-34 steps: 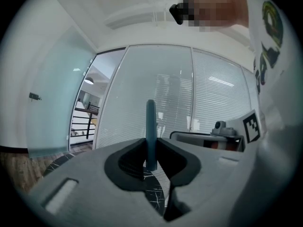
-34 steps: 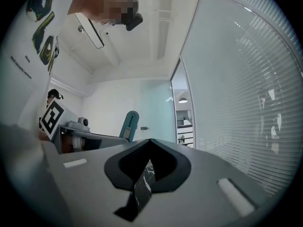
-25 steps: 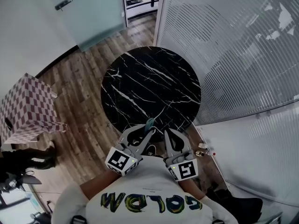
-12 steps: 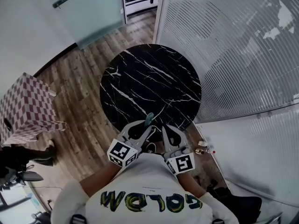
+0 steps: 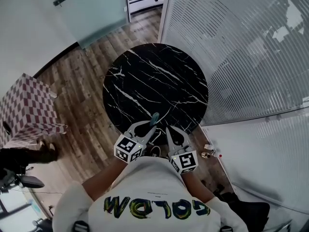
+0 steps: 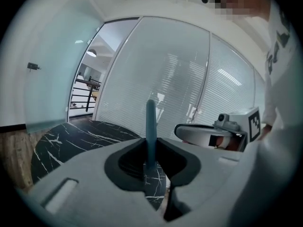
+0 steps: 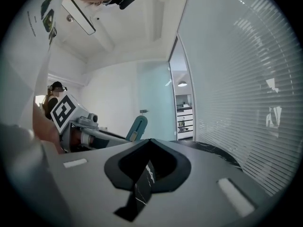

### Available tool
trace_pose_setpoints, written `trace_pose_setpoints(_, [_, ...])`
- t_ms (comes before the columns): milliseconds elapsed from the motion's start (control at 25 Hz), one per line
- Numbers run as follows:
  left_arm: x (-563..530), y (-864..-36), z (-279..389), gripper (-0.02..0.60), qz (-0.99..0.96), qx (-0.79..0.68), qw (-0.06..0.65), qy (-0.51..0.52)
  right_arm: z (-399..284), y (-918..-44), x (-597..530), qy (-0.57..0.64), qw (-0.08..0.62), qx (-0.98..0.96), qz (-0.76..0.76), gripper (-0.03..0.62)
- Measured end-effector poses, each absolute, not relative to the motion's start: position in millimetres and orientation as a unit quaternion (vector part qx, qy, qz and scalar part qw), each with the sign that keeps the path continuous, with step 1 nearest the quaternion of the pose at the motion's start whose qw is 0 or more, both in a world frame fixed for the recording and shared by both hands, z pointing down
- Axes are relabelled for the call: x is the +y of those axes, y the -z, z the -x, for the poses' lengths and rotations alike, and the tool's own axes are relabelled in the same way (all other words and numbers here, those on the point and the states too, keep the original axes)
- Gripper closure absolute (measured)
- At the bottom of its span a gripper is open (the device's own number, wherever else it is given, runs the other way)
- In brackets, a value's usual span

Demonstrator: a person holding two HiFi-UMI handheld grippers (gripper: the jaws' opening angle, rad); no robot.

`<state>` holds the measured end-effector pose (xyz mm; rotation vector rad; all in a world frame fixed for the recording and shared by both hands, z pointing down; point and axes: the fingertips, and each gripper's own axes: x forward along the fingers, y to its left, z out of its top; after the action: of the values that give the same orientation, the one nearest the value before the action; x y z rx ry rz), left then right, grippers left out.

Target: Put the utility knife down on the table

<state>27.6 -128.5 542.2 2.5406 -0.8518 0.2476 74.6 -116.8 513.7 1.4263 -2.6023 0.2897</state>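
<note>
Head view shows only the tip of the one slim teal utility knife [image 5: 154, 118]. Your left gripper [image 5: 152, 125] covers the rest, its jaws clamped on the knife at the near edge of the single round black marble table [image 5: 159, 76], whose top spreads beyond. Your right gripper [image 5: 168, 129], just beside, is closed on nothing.

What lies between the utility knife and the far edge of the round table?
Nothing: the head view shows only the bare black marble table from the utility knife to that edge.
</note>
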Motion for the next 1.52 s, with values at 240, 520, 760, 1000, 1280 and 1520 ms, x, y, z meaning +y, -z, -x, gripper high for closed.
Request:
trace_pose_setpoints(240, [-131.7,-566.8,-29.7,0.508,-0.916,-0.307,0.230,-0.113,-73.2,-537.4,-121.8,-0.123,0.090,-0.868,-0.473,0.592])
trace_pose_setpoints(520, [-131.3,-596.7,-26.8,0.508,-0.907,-0.313,0.247,-0.135,-71.2,-558.6,-124.8,-0.128,0.106,-0.868,-0.468,0.592])
trace_pose_setpoints(760, [-130.3,-615.1,-29.0,0.508,-0.904,-0.311,0.254,-0.148,-72.6,-583.6,-124.2,-0.129,0.128,-0.868,-0.462,0.592])
trace_pose_setpoints(1000, [-133.5,-631.4,-27.6,0.508,-0.898,-0.313,0.262,-0.162,-73.9,-599.4,-124.1,-0.134,0.141,-0.867,-0.458,0.592])
trace_pose_setpoints(1280, [-136.0,-655.6,-25.0,0.508,-0.891,-0.311,0.273,-0.184,-70.4,-622.1,-122.5,-0.137,0.166,-0.867,-0.450,0.592])
trace_pose_setpoints(1520, [-136.9,-670.0,-26.4,0.508,-0.887,-0.309,0.283,-0.194,-64.6,-637.4,-120.2,-0.137,0.183,-0.870,-0.437,0.592])
